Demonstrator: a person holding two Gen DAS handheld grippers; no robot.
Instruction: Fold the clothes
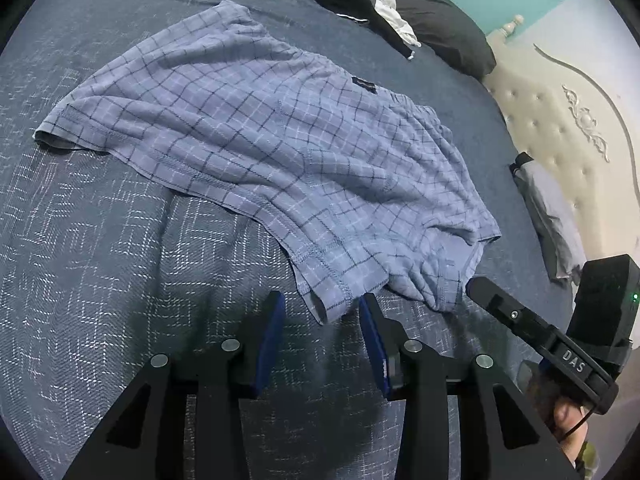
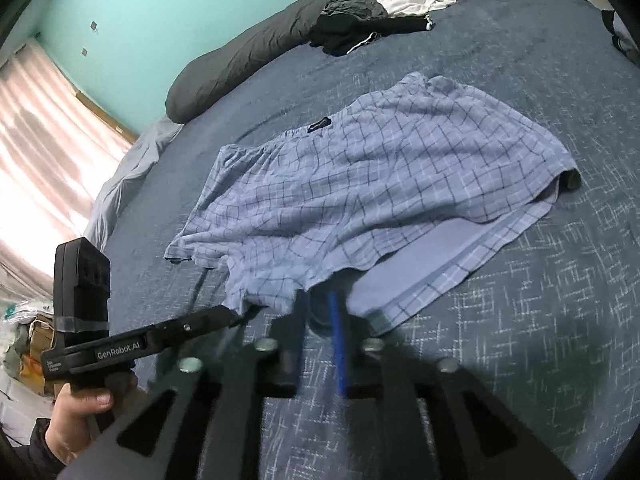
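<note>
Bright light pours in through the curtain [image 2: 44, 128] and washes it out white. The right tongs [image 2: 320, 312] look blurry. Both pictures bend round at dark edges.

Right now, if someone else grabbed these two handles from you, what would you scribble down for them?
Left gripper: open, a leg hem corner of the checked shorts between its fingers, not pinched.
Right gripper: blurred, apparently shut on the near hem of the shorts.
Shorts lie spread and wrinkled on the blue bedspread; no fold made yet.
Dark and white clothes wait in a pile at the far side.
Left to do: grip, fold the shorts, then the pile.
</note>
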